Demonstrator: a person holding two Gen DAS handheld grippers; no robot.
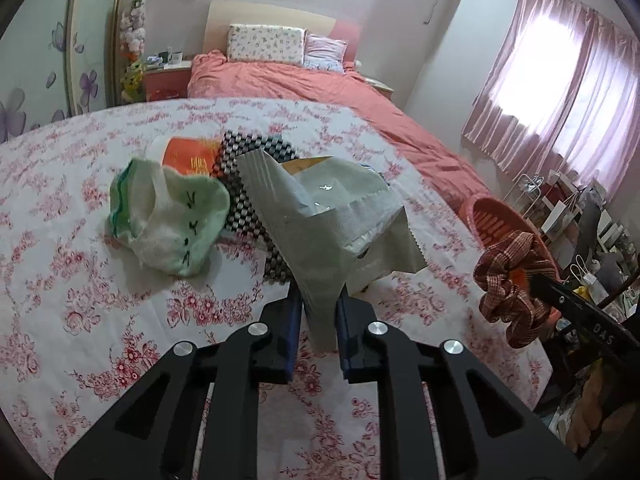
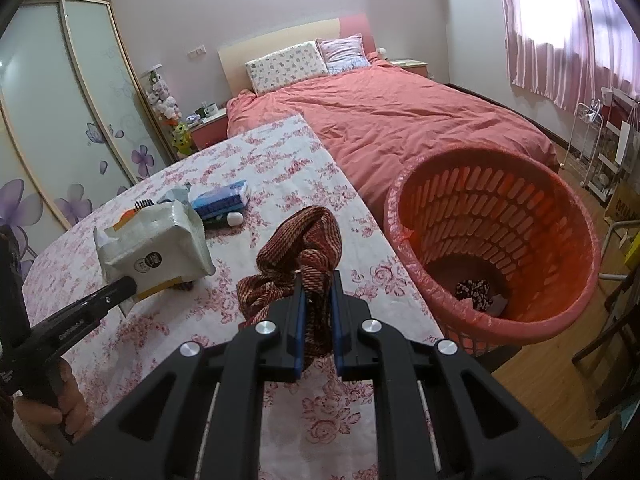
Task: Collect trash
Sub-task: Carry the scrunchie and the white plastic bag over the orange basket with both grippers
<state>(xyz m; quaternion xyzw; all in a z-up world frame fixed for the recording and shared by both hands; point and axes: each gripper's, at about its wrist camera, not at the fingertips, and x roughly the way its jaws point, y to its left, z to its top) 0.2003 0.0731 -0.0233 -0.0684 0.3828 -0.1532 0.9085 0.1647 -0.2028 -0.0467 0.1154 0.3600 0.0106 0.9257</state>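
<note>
Blue-padded jaws of the left gripper (image 1: 319,312) are clamped on the corner of a crumpled grey-white plastic mailing bag (image 1: 332,216), held over the table covered in a red-flowered white cloth (image 1: 80,280); just beside it lie a pale green plastic bag (image 1: 172,216) and a black-and-white chequered mat (image 1: 240,184). From the right wrist, the right gripper (image 2: 316,312) is pinched shut on a brown-and-red plaid fabric scrunchie (image 2: 304,256) above the table edge, near the round red slatted plastic basket (image 2: 500,216) standing on the wooden floor (image 2: 532,392), with small dark scraps lying inside it. A blue tissue pack (image 2: 222,200) rests farther back on the cloth.
</note>
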